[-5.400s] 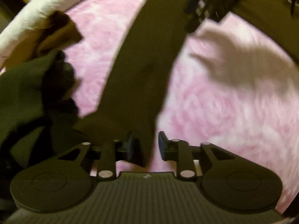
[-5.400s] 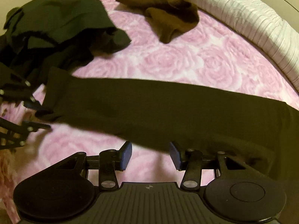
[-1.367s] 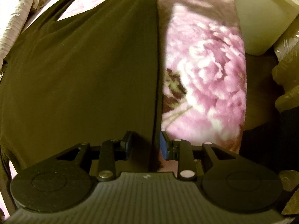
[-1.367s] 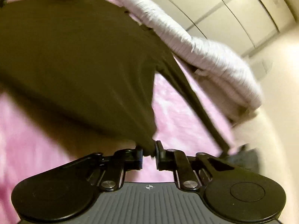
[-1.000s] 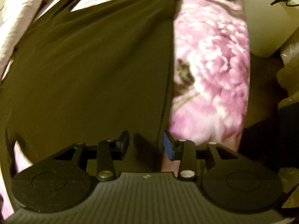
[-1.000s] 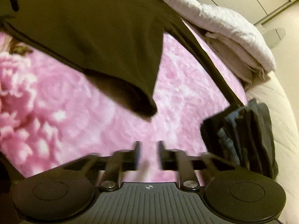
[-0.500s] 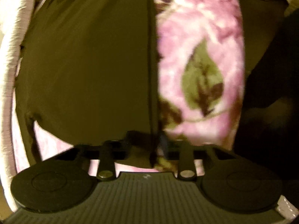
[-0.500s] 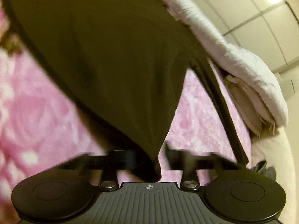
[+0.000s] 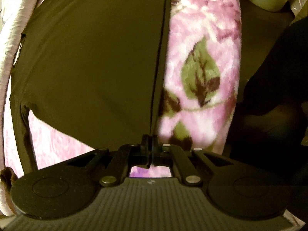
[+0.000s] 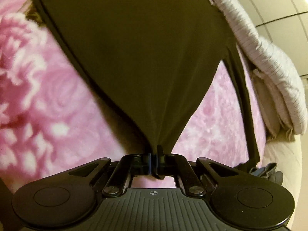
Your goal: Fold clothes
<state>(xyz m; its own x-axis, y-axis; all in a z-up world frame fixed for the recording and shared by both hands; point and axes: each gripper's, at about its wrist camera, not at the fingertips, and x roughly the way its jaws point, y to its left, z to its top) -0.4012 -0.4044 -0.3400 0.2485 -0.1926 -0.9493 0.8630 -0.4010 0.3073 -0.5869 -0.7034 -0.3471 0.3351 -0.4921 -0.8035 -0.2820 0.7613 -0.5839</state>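
A dark olive-brown long-sleeved shirt [image 9: 92, 61] lies spread over the pink floral bedspread [image 9: 204, 38]. My left gripper [image 9: 149, 144] is shut on its hem corner, the hem edge running straight away from the jaws. In the right wrist view the same shirt [image 10: 146, 53] narrows to a pinched corner held in my right gripper [image 10: 153, 152], which is shut on it. One sleeve [image 10: 244, 104] trails off to the right.
A white ribbed quilt [image 10: 265, 57] lies rolled along the far side of the bed, also showing in the left wrist view [image 9: 13, 28]. Folded dark clothes [image 10: 269, 171] sit at the right. The bed edge and dark floor [image 9: 269, 96] are to the right of my left gripper.
Both grippers were open around the shirt's bottom corners half a second ago. Both have now closed on the fabric, and the corners are pulled taut.
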